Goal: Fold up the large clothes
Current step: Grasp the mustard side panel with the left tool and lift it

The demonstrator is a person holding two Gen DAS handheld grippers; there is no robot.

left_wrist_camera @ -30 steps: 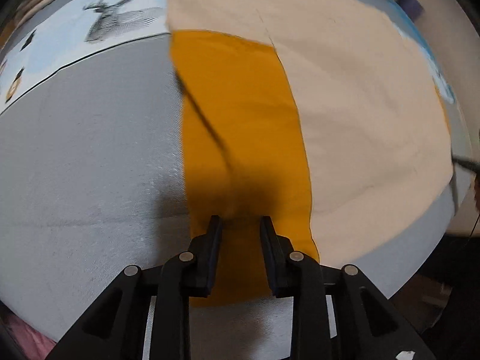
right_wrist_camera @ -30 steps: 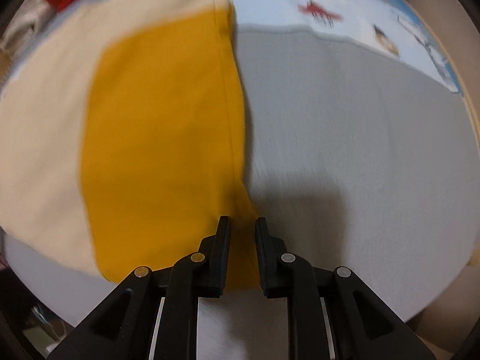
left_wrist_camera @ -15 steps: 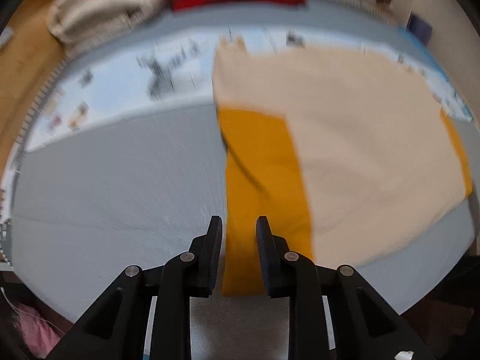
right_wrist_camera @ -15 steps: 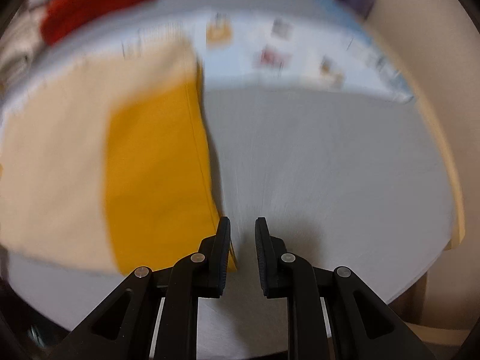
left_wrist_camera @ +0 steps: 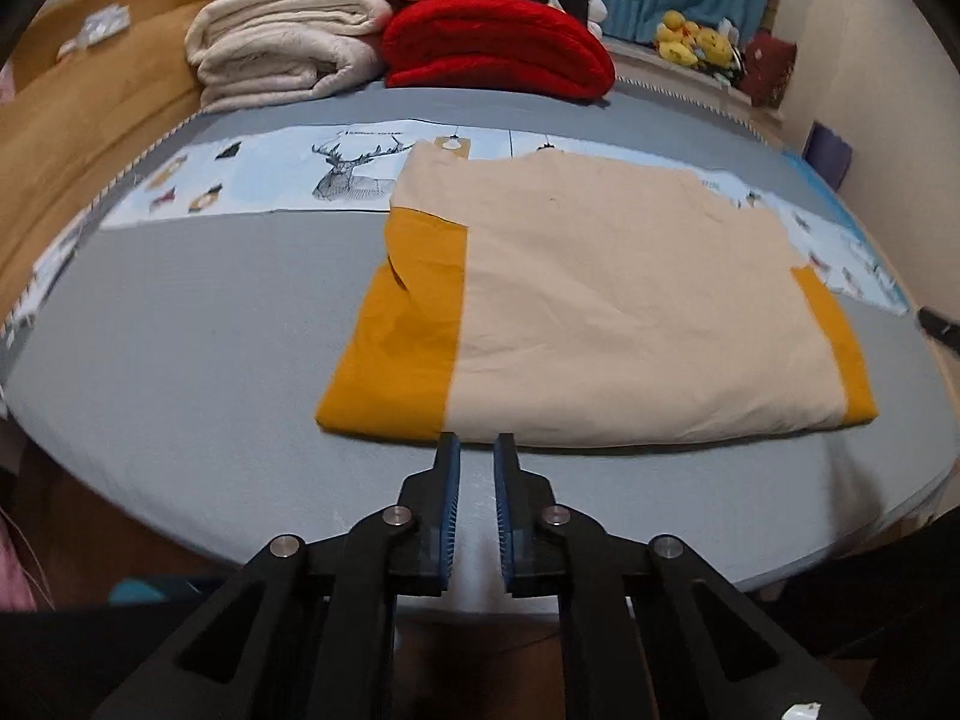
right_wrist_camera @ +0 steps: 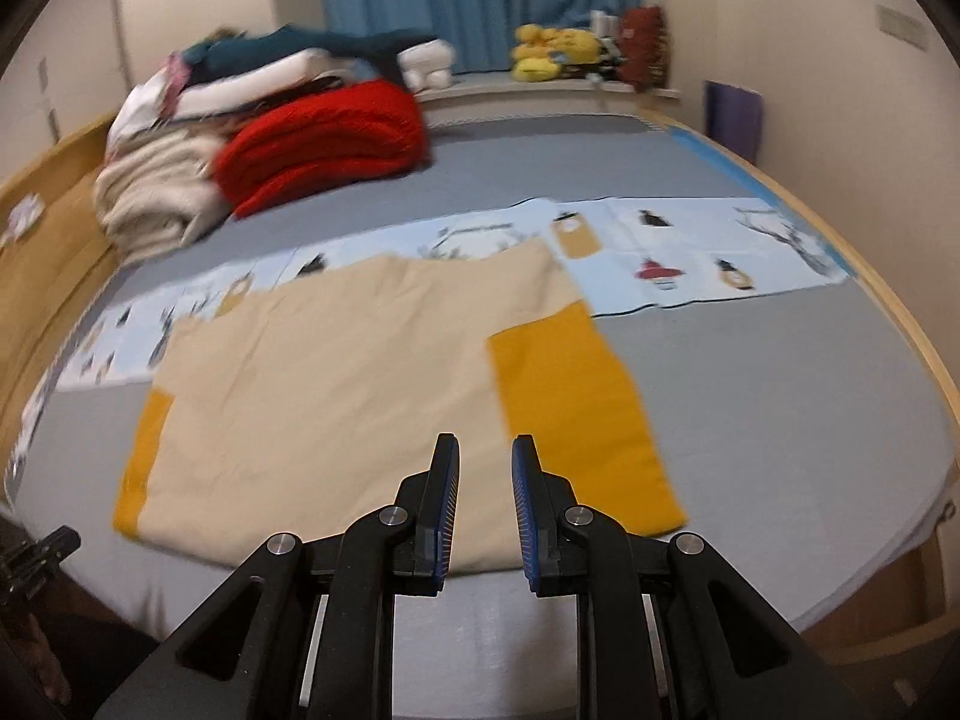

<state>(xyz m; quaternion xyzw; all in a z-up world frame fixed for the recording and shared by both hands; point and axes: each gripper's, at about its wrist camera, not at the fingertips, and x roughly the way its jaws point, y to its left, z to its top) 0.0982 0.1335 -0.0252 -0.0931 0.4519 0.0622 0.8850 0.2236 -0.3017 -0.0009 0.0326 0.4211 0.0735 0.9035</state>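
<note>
A large beige garment [left_wrist_camera: 624,306] with mustard-yellow sleeves folded in lies flat on the grey bed [left_wrist_camera: 180,360]. It also shows in the right wrist view [right_wrist_camera: 336,396]. The yellow sleeve panel [left_wrist_camera: 402,348] lies along its left side, and another [right_wrist_camera: 576,408] along its right. My left gripper [left_wrist_camera: 477,450] is open and empty, just short of the garment's near edge. My right gripper [right_wrist_camera: 485,453] is open and empty, raised above the near edge. The left gripper's tip [right_wrist_camera: 36,552] shows at the far left of the right wrist view.
Folded cream blankets [left_wrist_camera: 282,54] and a red blanket [left_wrist_camera: 498,48] are stacked at the head of the bed. A printed light-blue cloth strip [left_wrist_camera: 270,180] runs across the bed behind the garment. A wooden bed frame [left_wrist_camera: 72,114] is on the left. Plush toys [right_wrist_camera: 552,48] sit by the blue curtain.
Both grippers let go of the yellow sleeves and pulled back and up from the bed. The garment now lies flat with both sleeves folded in.
</note>
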